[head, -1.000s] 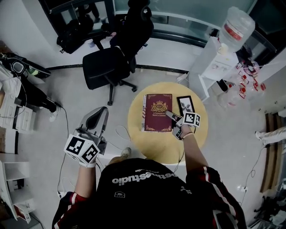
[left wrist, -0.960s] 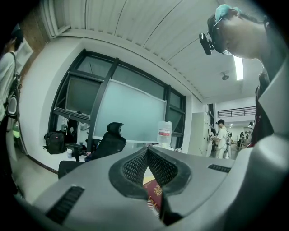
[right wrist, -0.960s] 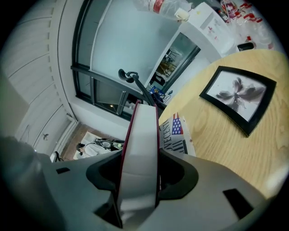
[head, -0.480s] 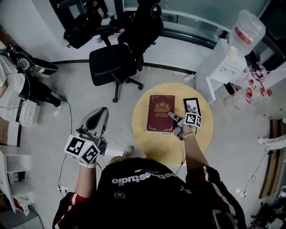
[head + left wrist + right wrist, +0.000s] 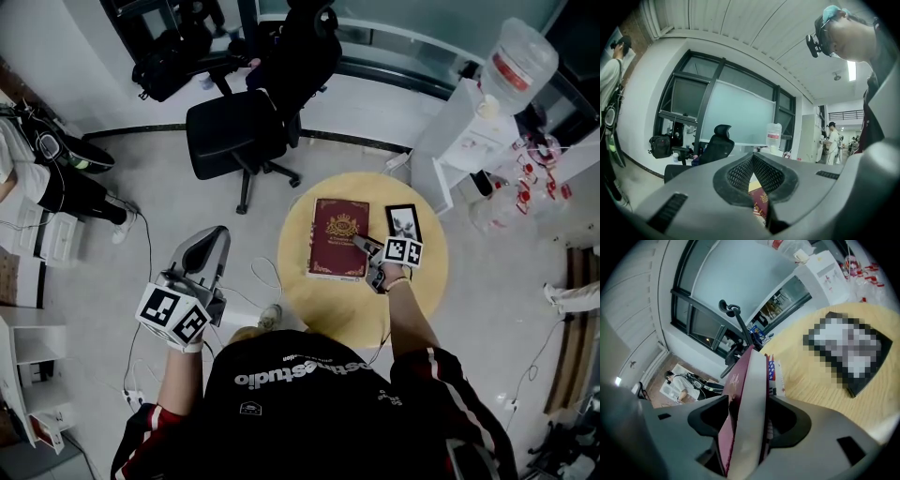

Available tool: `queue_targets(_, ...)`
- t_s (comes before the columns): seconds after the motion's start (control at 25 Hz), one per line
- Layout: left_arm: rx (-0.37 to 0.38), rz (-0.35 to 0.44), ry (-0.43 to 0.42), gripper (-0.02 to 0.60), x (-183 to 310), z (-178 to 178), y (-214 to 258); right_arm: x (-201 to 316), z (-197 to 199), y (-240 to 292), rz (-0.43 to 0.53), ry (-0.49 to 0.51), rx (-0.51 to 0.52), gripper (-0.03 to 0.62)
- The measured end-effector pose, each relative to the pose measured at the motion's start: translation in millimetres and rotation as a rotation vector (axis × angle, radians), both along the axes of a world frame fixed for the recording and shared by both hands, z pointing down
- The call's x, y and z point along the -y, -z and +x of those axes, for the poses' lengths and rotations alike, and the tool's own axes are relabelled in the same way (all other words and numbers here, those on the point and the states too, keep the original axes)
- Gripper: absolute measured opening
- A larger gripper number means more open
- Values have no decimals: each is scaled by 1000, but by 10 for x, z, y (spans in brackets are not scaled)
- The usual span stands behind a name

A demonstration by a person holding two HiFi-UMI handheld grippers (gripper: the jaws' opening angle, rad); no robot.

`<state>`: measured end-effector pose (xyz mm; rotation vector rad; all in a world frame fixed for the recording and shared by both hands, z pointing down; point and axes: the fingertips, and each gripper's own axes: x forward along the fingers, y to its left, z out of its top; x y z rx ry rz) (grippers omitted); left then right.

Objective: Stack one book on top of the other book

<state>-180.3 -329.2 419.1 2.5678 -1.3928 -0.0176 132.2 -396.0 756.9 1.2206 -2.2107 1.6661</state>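
Right gripper (image 5: 371, 262), jaws wide and just been opening, astride the long right edge of the maroon book (image 5: 336, 234) near its corner closest to the person. The book's cover and page block stand between the jaws. A dark gap shows on the cover side, so the pads do not appear to press. The maroon book lies on the round tabletop (image 5: 328, 309), its long axis running away from the person, so the gripper meets it crosswise. The black book (image 5: 403, 220) lies just right of the maroon book, parallel to it and apart from it by a strip of bare wood. Any stacking move therefore runs sideways across that strip. The left gripper (image 5: 212, 239), jaws together on nothing, hangs well left of the maroon book, off the tabletop; the right is much the nearer.
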Motion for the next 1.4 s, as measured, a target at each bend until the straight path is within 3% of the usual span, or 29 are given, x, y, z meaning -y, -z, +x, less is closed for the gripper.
queue_targets(0.12,-1,3,-9,15,16,15,-11,16,-5,-31,10,13,-58,290)
queue_targets(0.44,-9,3,-11,15,29,-5,5,48,79,38,27,-22,-89,290)
queue_targets(0.92,-17,7,-31,15,37,-30,15,7,-23,70,9,-21,-72,288)
queue_targets(1.4,-42,15,-104,15,158,78,13,-128,385,301,61,-177,-124,288)
